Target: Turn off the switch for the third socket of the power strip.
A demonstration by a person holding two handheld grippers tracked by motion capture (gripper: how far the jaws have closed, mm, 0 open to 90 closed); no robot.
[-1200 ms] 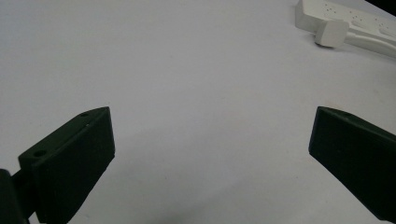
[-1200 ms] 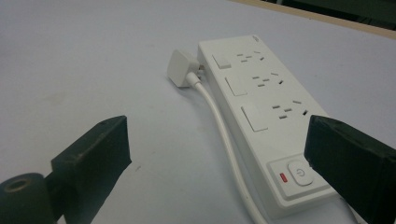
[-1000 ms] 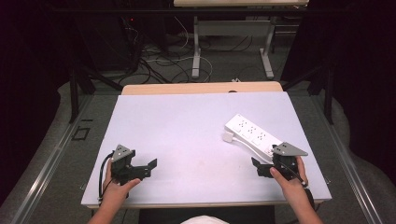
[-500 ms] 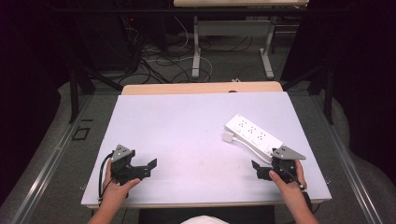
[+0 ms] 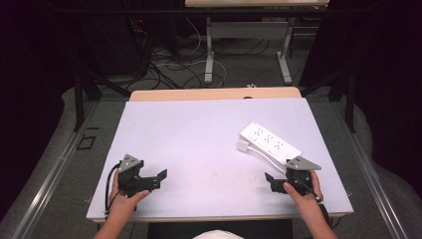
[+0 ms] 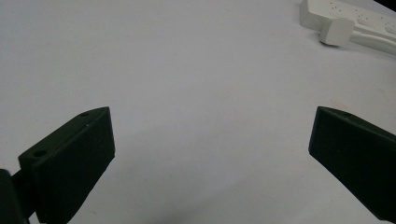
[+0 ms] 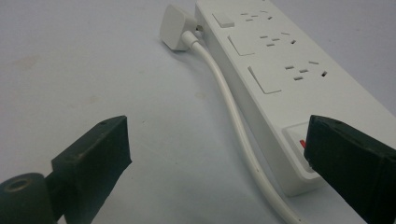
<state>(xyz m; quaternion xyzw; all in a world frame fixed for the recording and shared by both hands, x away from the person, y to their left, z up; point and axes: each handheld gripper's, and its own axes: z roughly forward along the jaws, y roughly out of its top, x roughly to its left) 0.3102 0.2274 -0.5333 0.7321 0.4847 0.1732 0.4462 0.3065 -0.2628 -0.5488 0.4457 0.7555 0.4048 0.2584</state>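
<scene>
High view | white table point(image 5: 199, 129) | power strip point(image 5: 268, 142) right | dark room, floor cables point(image 5: 169, 62)

The right gripper point(image 5: 274, 182) drew slightly nearer the person.

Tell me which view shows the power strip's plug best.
The right gripper view: the white plug lies close up beside the power strip, its cord running along it. The left gripper view catches the plug small at the top edge; the high view shows it as a tiny block.
</scene>
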